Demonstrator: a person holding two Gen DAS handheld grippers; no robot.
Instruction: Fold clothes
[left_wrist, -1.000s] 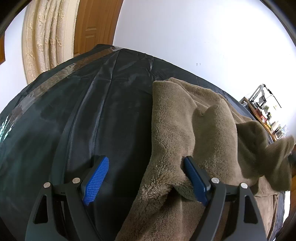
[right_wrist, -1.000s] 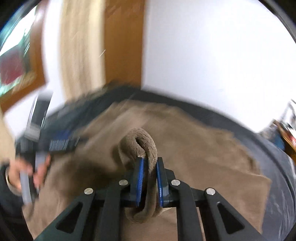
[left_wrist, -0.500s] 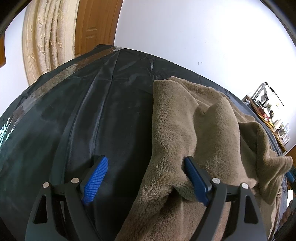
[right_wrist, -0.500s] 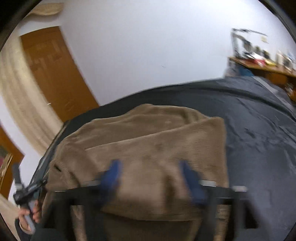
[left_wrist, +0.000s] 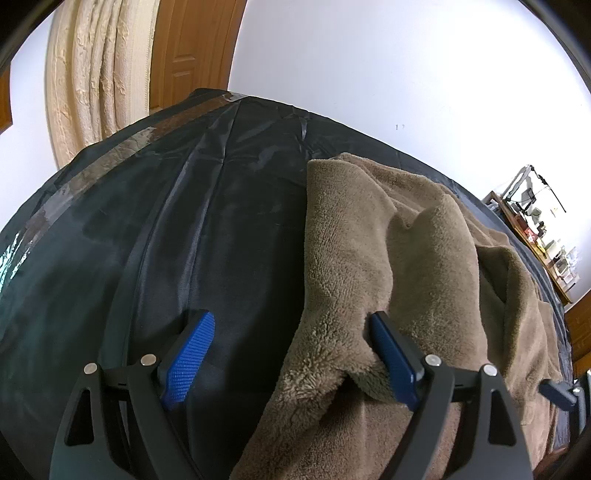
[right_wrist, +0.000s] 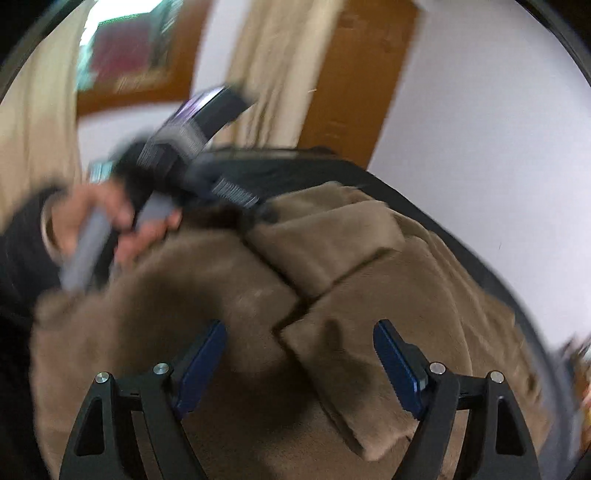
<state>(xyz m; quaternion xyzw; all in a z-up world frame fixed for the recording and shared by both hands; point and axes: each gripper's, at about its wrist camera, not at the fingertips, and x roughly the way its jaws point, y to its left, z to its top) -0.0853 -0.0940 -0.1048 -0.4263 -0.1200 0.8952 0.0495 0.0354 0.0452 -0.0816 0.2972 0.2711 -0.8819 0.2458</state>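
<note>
Brown fleece garment (left_wrist: 388, 258) lies rumpled, part-folded; left tool (left_wrist: 291, 350) and right tool (right_wrist: 299, 362) gape wide, empty.

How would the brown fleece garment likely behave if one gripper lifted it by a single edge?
The brown fleece garment would probably droop rather than hold shape: it already lies in soft humps and folds. Its thick pile suggests the pads would grip it well. Against the shiny black cover it may slide when dragged.
</note>
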